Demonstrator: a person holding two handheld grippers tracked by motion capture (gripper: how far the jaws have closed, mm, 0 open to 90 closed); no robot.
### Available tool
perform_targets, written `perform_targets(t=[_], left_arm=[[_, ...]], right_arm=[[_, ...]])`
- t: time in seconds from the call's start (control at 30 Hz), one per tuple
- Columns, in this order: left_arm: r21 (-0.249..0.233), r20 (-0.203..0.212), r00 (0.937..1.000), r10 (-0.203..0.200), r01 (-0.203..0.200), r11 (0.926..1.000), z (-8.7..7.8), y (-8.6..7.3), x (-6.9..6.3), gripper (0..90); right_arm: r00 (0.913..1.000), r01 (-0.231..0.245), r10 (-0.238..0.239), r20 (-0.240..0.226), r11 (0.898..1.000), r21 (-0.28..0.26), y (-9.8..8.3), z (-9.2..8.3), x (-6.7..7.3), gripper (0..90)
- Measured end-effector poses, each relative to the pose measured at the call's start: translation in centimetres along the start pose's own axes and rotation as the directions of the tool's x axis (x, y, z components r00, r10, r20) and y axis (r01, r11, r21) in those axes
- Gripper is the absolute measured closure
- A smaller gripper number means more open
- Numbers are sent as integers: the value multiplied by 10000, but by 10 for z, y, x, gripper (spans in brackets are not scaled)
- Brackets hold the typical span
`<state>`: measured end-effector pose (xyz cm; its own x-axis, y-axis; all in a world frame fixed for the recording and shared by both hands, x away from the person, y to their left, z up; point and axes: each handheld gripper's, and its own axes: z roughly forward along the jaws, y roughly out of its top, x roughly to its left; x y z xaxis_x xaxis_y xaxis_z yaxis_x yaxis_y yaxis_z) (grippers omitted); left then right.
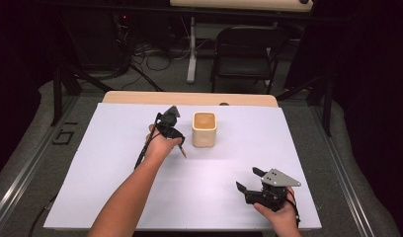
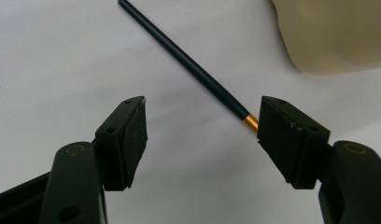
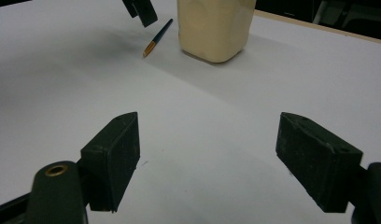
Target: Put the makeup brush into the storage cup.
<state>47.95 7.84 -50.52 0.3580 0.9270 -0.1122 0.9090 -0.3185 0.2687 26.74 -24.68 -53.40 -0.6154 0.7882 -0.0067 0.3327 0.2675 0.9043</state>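
**Open claws over a thin paintbrush**

The left gripper (image 2: 201,126), jaws spread and grasping nothing, hangs over the slim dark-handled paintbrush with a gold ferrule (image 2: 193,67), which lies flat on the white table sheet (image 1: 91,163) left of centre. Just right of it stands the cream square-sided ceramic cup (image 1: 204,129), close beside the brush. At lower right, the right gripper (image 1: 249,178) rests released, well apart.

Lab/recording studio: white-topped table (image 1: 115,197), black curtains, floor cables (image 1: 150,61), folding chair (image 1: 244,54), alu rails.
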Motion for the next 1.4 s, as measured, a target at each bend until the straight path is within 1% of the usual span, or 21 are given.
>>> perform_targets(t=[0.17,0.23,0.3,0.37,0.47,0.57,0.63,0.67,0.8,0.83,0.9,0.93,1.03,1.13,1.17,1.23,1.4], left_arm=[[144,24,10000,-13,12,9999,5,2,-1,343],[147,48,9999,-114,114,9998,8,2,-2,344],[227,46,10000,-37,36,9997,10,4,-2,354],[262,81,9999,-65,63,9996,10,4,-2,356],[243,158,9997,-197,194,9995,11,5,-1,357],[201,49,9996,-281,279,9994,12,6,-1,354],[211,88,9996,-282,280,9994,12,6,0,352],[149,110,9993,-348,347,9993,13,7,0,352],[44,89,9994,-334,333,9994,13,8,0,354],[130,115,9990,-421,419,9990,13,8,1,353],[137,135,9986,-503,501,9987,14,9,1,355],[98,142,9979,-631,630,9980,14,9,1,354],[96,122,9983,-577,576,9983,15,9,2,366],[121,134,9978,-654,652,9978,17,9,0,382],[230,168,9977,-662,658,9976,17,10,0,383],[248,191,9976,-668,663,9975,18,10,0,384],[205,158,9975,-693,689,9974,20,10,-1,407]], right_arm=[[10000,4,-4,-31,10000,-4,0,0,0,216],[10000,4,-4,-35,10000,-10,0,0,0,216],[10000,-13,13,-34,10000,-26,0,0,0,216],[10000,-15,15,-36,10000,-27,0,0,0,216],[10000,-30,30,-66,10000,11,0,0,0,216],[10000,-26,26,-81,10000,31,0,0,0,217],[10000,-44,44,-65,10000,-43,0,0,0,217],[10000,-44,43,-69,10000,-42,0,0,0,217],[10000,-43,42,-73,10000,-60,0,0,0,217],[10000,-44,44,-82,10000,-34,0,0,0,217],[10000,-48,48,-82,10000,-38,0,0,0,217],[10000,-42,41,-84,10000,-42,0,0,0,217],[10000,-41,41,-86,10000,-59,0,0,0,217],[9999,-41,41,-95,10000,-51,0,0,0,217],[9999,-47,46,-98,10000,-61,0,0,0,217],[9999,-39,39,-100,10000,-41,0,0,0,217],[9999,-29,29,-118,10000,-22,0,0,0,217]])
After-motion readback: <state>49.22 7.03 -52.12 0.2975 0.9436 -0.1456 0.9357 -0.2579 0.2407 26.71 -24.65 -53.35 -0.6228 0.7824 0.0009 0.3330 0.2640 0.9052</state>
